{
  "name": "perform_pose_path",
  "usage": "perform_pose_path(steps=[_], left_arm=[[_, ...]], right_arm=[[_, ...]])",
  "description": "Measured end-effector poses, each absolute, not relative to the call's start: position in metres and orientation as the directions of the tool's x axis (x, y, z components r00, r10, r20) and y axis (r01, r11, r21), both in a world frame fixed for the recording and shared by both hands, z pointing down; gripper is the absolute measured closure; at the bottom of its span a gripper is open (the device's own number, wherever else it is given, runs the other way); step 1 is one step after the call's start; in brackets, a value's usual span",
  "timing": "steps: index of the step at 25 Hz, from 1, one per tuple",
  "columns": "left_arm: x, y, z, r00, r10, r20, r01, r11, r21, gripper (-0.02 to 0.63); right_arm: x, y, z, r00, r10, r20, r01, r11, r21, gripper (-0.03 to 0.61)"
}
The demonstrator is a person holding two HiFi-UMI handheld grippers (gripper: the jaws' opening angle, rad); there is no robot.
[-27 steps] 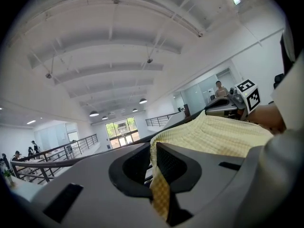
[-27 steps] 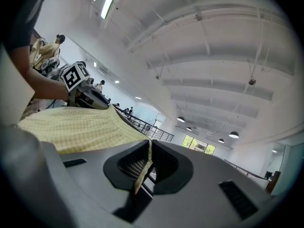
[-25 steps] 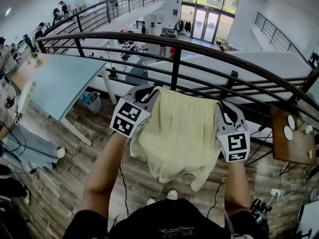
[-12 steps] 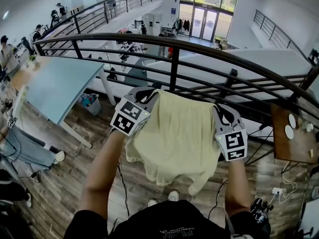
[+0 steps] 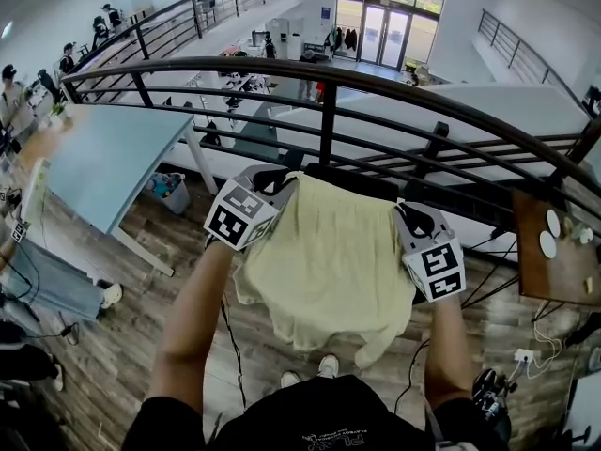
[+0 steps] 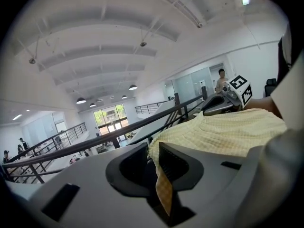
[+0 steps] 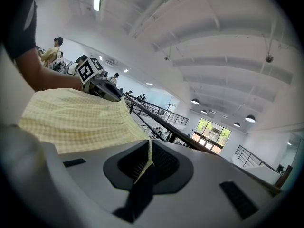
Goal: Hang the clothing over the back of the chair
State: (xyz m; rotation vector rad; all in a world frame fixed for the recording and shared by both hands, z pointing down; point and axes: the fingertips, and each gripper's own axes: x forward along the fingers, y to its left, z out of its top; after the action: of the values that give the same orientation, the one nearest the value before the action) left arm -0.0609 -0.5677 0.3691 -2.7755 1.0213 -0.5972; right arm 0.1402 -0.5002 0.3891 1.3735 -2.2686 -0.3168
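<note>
- While the pale yellow shirt is stretched flat between the two grippers, its far edge sits at a dark chair back, with most of the cloth hanging on the person's side
- By my reading the step in hand is the draping itself: the shirt is at the chair, and the letting-go is just starting
- Left gripper has its jaws opening, with a folded corner of the shirt between them and lying against one pad
- Right gripper is closed narrow on a thin edge of the shirt
- Next move, as I judge it, calls for enough cloth to pass the top of the chair back before both corners are freed, or the weight on the near side may pull it off
- Head view alone shows the chair back, the black railing beyond it and how much cloth hangs below
- Each gripper view alone shows the cloth inside its own jaws; neither shows the chair, so how far the edge overlaps it is unclear
</note>
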Motion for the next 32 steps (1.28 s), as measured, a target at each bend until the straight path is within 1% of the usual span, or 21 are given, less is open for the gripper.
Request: perform_pose_path(steps=[1,4,5,7,8,9,10,13,26,30,32], left_arm=[[-0.061,-0.568,0.373,0.697,-0.634,0.335,-0.587,-0.773,-0.242,0.523],[-0.061,-0.569,0.382,0.707,-0.605,0.366,-0.571,-0.794,-0.21,0.443],[-0.06,-0.569,0.386,0.707,-0.597,0.379,-0.566,-0.799,-0.204,0.426],[-0.06,-0.568,0.394,0.707,-0.581,0.403,-0.555,-0.809,-0.192,0.412],[-0.06,-0.568,0.396,0.709,-0.575,0.408,-0.554,-0.812,-0.182,0.4],[-0.061,-0.568,0.396,0.712,-0.573,0.406,-0.558,-0.812,-0.168,0.389],[-0.063,-0.569,0.395,0.715,-0.574,0.399,-0.566,-0.811,-0.151,0.388],[-0.071,-0.571,0.391,0.711,-0.591,0.382,-0.594,-0.795,-0.125,0.388],[-0.085,-0.562,0.376,0.646,-0.679,0.349,-0.648,-0.729,-0.221,0.39],[-0.085,-0.557,0.361,0.617,-0.723,0.311,-0.668,-0.69,-0.278,0.4],[-0.088,-0.552,0.35,0.607,-0.747,0.27,-0.683,-0.665,-0.301,0.419]], right_arm=[[0.141,-0.501,0.392,-0.395,-0.875,0.279,-0.768,0.481,0.423,0.541],[0.141,-0.503,0.398,-0.415,-0.856,0.309,-0.757,0.513,0.405,0.538],[0.142,-0.503,0.4,-0.417,-0.851,0.32,-0.754,0.521,0.4,0.537],[0.144,-0.504,0.405,-0.408,-0.846,0.344,-0.746,0.526,0.409,0.537],[0.145,-0.504,0.408,-0.399,-0.845,0.356,-0.741,0.526,0.417,0.529],[0.147,-0.504,0.411,-0.392,-0.844,0.366,-0.739,0.526,0.421,0.5],[0.149,-0.503,0.413,-0.388,-0.843,0.372,-0.74,0.526,0.42,0.474],[0.15,-0.501,0.415,-0.389,-0.845,0.367,-0.744,0.523,0.415,0.474],[0.144,-0.492,0.396,-0.393,-0.87,0.299,-0.757,0.49,0.432,0.476],[0.143,-0.489,0.388,-0.394,-0.876,0.278,-0.763,0.48,0.433,0.477],[0.14,-0.487,0.383,-0.396,-0.879,0.266,-0.764,0.476,0.435,0.48]])
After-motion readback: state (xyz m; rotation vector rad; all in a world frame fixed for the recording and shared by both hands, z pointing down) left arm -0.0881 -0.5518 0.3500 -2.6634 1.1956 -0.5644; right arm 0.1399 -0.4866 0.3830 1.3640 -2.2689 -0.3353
